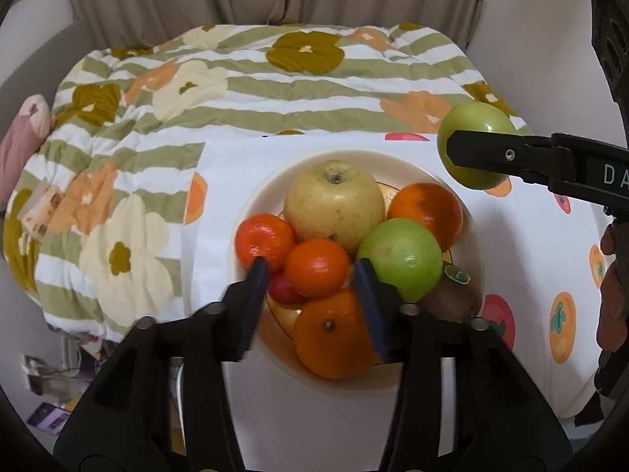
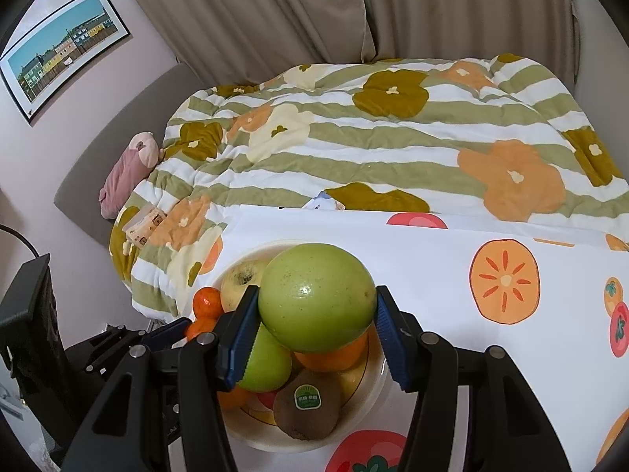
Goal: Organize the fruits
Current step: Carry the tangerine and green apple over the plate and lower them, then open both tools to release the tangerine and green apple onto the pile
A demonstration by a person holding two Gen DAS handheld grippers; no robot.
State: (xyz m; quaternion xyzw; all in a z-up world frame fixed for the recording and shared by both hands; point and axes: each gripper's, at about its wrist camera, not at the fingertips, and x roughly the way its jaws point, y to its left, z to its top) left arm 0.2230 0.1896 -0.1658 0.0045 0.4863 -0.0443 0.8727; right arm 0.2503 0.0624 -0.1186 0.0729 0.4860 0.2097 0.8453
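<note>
A white bowl [image 1: 469, 212] on a white fruit-print cloth holds a yellow apple [image 1: 334, 200], a green apple [image 1: 401, 259], several oranges [image 1: 316, 267], a small red fruit [image 1: 285, 289] and a kiwi [image 1: 452, 295] with a sticker. My left gripper [image 1: 310, 273] is open, its fingers hovering just over the near oranges. My right gripper [image 2: 316, 306] is shut on a second green apple [image 2: 316, 295], held above the bowl [image 2: 365, 385]; it shows at the right of the left wrist view [image 1: 477, 120].
A striped floral quilt [image 1: 236, 90] covers the bed behind the cloth [image 1: 432, 413]. A pink plush [image 2: 125, 169] and a small packet [image 2: 143, 222] lie at the left. Curtains hang behind. Clutter sits on the floor at the left.
</note>
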